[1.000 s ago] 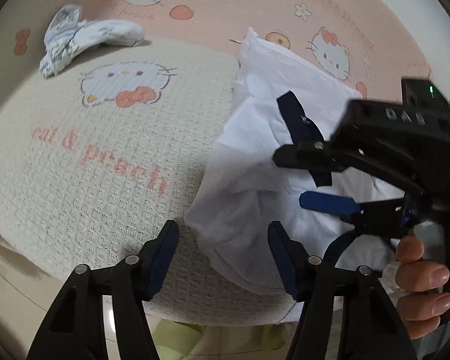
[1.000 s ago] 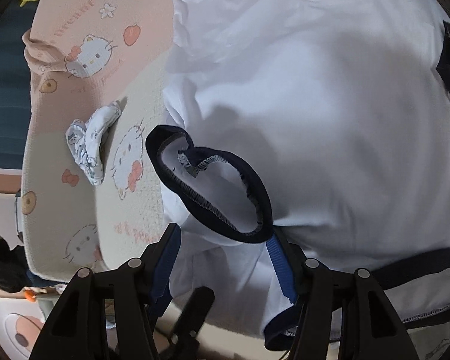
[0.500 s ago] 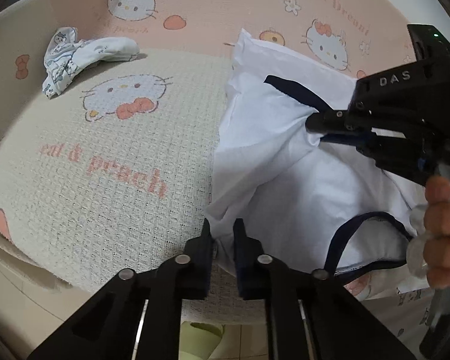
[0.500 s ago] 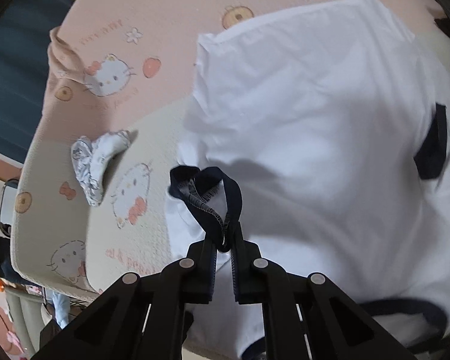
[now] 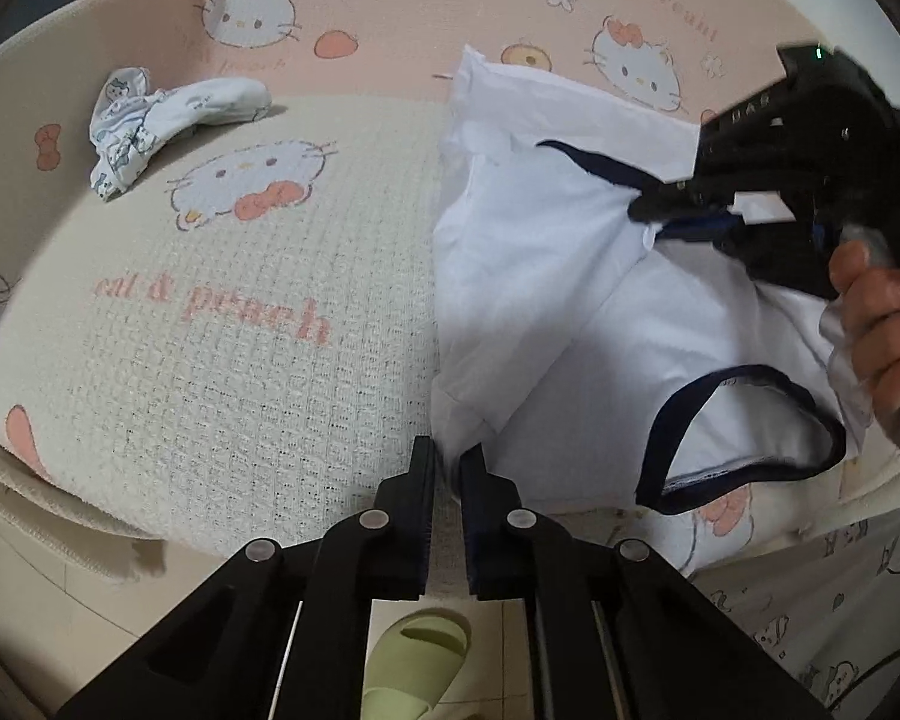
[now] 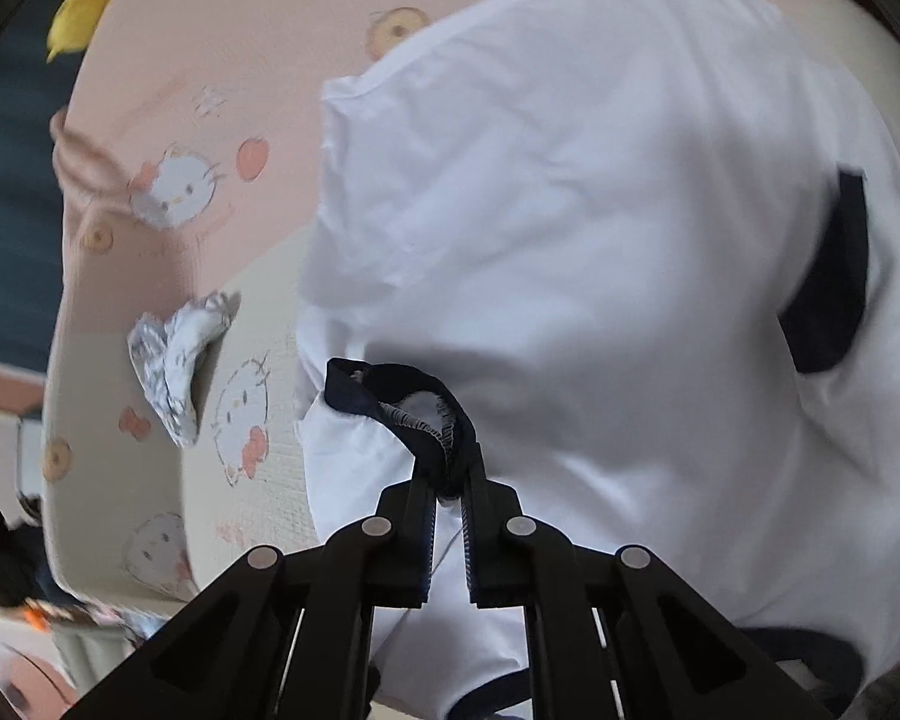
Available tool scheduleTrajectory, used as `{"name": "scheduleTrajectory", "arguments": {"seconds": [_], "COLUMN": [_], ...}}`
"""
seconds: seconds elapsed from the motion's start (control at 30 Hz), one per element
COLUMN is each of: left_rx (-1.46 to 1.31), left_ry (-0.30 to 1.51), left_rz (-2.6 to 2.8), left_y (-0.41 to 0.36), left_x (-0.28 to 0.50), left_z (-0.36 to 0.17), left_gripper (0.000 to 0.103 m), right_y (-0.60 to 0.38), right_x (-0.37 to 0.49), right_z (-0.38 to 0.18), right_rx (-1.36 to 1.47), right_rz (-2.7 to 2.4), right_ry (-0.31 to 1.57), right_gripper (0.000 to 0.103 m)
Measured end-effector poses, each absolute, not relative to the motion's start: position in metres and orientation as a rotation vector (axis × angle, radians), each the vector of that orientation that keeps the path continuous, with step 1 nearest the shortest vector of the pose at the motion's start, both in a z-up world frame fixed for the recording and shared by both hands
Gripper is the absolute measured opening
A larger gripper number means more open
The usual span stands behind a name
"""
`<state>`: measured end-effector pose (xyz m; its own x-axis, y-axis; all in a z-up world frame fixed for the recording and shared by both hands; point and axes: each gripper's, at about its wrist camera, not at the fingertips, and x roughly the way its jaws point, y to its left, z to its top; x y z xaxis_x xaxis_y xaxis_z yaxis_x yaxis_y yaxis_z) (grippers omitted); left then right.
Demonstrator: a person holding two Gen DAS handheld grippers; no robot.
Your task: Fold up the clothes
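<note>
The white shirt (image 5: 570, 276), thin, creased cotton with navy trim, lies on the bed (image 5: 222, 300), its near corner clamped in the left gripper (image 5: 447, 468); the right gripper (image 6: 450, 480) has its jaws clamped on a navy-edged cuff. Such narrow bites on slick fabric could slip under tension, or drag the shirt crooked across the nubbly waffle-weave blanket (image 5: 258, 408).

the shirt (image 5: 570, 276) is lying on the bed (image 5: 222, 360), spreading ahead and to the right of the left tongs (image 5: 447, 468), its near edge sitting between them. the right tongs (image 6: 450, 480) are sitting at its sleeve hem (image 6: 408, 402). a small bundled garment (image 5: 162, 114) is lying far ahead to the left, well apart. a slipper (image 5: 414, 666) is lying on the floor below.
</note>
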<state>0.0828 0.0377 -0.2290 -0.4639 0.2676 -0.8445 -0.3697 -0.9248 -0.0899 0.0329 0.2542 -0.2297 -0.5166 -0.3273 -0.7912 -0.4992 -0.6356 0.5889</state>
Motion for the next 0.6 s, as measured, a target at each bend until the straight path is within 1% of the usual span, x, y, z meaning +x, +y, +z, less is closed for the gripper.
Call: {"name": "scheduleTrajectory", "arguments": {"seconds": [0.03,0.07,0.1,0.13,0.17,0.23,0.3,0.4,0.5,0.6], "left_rx": [-1.380,-1.402,-1.437,-1.473,-1.499,-1.500,-1.477,-1.434,-1.412,-1.426], "left_ry": [0.125,0.099,0.058,0.014,-0.037,-0.116,-0.092,0.099,0.227,0.229], "left_rz": [2.400,2.394,2.377,2.359,2.346,2.346,2.374,2.399,2.395,2.359], "left_y": [0.037,0.036,0.034,0.031,0.028,0.021,0.021,0.032,0.042,0.042], "left_x": [0.082,0.080,0.078,0.075,0.073,0.074,0.075,0.077,0.080,0.081], "left_z": [-0.229,-0.229,-0.231,-0.232,-0.233,-0.230,-0.224,-0.223,-0.227,-0.232], "left_gripper": [0.007,0.007,0.007,0.007,0.007,0.008,0.008,0.009,0.009,0.009], "right_y": [0.256,0.259,0.262,0.263,0.264,0.266,0.264,0.259,0.253,0.248], "right_x": [0.034,0.037,0.040,0.043,0.045,0.050,0.052,0.050,0.046,0.043], "right_z": [-0.231,-0.231,-0.231,-0.231,-0.230,-0.230,-0.231,-0.234,-0.237,-0.240], "right_rx": [-1.480,-1.474,-1.470,-1.470,-1.470,-1.470,-1.484,-1.510,-1.534,-1.546], "right_rz": [2.298,2.292,2.285,2.280,2.276,2.272,2.272,2.276,2.278,2.278], "right_ry": [1.309,1.330,1.345,1.359,1.374,1.408,1.439,1.465,1.455,1.468], "right_gripper": [0.012,0.023,0.031,0.049,0.058,0.058,0.058,0.058,0.058,0.058]}}
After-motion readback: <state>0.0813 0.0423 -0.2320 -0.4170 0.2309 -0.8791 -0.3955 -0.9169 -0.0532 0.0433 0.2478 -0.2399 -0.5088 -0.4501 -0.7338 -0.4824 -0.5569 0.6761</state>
